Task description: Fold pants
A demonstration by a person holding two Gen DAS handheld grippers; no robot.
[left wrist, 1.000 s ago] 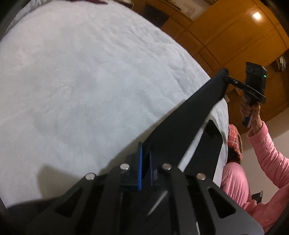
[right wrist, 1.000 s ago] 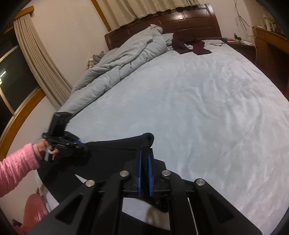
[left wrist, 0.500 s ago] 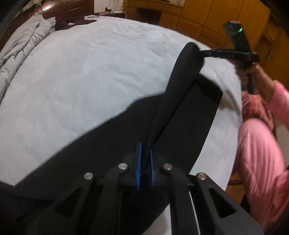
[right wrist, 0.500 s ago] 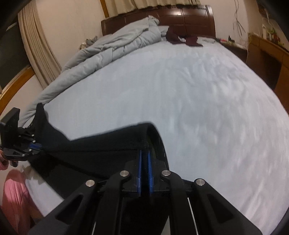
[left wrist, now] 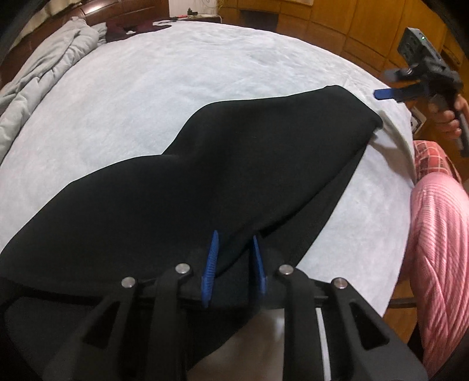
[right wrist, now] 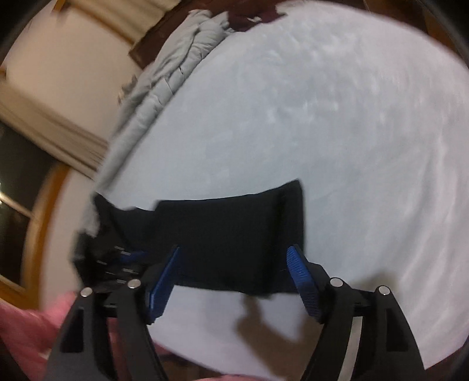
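- Pale bedsheet (left wrist: 181, 96) covers the bed, with a grey duvet (left wrist: 41, 73) bunched along its far side and wooden cabinets (left wrist: 337, 26) beyond.
- Black pants (left wrist: 205, 175) lie folded over near the bed's near edge.
- Left gripper (left wrist: 233, 260) has its blue pads slightly apart, with pants fabric between them.
- Right gripper (right wrist: 234, 281) is spread wide, clear of the pants and holding nothing.
- Person's pink sleeve (left wrist: 439, 234) shows at the side.
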